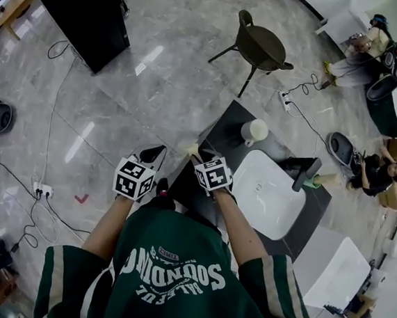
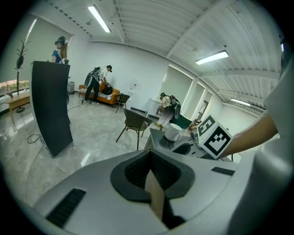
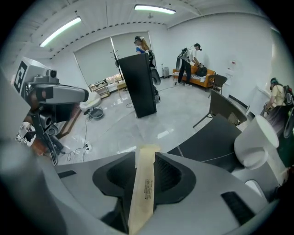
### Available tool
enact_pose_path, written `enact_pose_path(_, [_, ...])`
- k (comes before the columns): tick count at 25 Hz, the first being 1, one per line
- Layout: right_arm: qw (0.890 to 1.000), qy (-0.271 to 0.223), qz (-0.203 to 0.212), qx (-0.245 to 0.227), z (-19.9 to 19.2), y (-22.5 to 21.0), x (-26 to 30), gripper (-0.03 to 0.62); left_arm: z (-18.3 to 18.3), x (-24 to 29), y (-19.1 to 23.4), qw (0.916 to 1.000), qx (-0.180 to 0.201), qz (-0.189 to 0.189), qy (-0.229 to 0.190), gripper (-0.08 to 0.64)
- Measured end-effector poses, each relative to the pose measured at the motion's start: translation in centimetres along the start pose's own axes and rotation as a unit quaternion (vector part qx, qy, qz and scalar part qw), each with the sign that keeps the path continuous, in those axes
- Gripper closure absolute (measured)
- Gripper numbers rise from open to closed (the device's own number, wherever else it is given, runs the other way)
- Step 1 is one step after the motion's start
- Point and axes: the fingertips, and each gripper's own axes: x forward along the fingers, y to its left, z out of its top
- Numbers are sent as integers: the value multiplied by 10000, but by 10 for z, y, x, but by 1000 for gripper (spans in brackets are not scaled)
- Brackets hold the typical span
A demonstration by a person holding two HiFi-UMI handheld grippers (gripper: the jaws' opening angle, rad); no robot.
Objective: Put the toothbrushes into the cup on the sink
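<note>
- The right gripper (image 3: 146, 156) has its fingers (image 3: 171, 175) drawn in narrow on a paper-wrapped toothbrush (image 3: 141, 193). They grip across the sleeve, and its far end pokes past the tips.
- The left gripper (image 2: 150, 158) has its fingers (image 2: 134, 172) pinched on a second wrapped toothbrush (image 2: 156, 195), seen nearly edge-on.
- Both should be light and stiff lengthwise, but the paper sleeve looks slick and crushable. A grip near the middle, firm rather than hard, would likely stop it pivoting or sliding.
- The cup (image 1: 255, 131) stands upright on the dark counter (image 1: 221, 139), at the far-left corner of the sink (image 1: 242, 176) and well apart from both grippers.
- An empty cup may tip if a long brush leans on its rim, so feed each brush in end-first and steeply.
</note>
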Motion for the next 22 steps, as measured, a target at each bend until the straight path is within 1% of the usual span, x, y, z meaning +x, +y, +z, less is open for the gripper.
enact_pose_path(4, [9997,233,22,-38,2,0,14,457,0,-2,11,10000,-20,41,13,549])
enact_pose_path(7, [9992,392,-8,9,-7,-3,16,459,-2,-1,11,10000,-57,37,46,549])
enact_pose_path(10, [9986,518,43,89,-15,-1,14,492,-4,-1,8,10000,-35,-13,78,549])
enact_pose_path(14, [9978,567,179,289,-21,2,7,512,-6,6,1,9999,-5,-77,110,549])
enact_pose_path(19, [9975,323,554,286,-21,10,-14,522,-3,18,-14,9996,61,-228,121,549])
enact_pose_path(22, [9976,171,607,273,-24,8,-30,525,-1,24,-24,9992,144,-343,136,549])
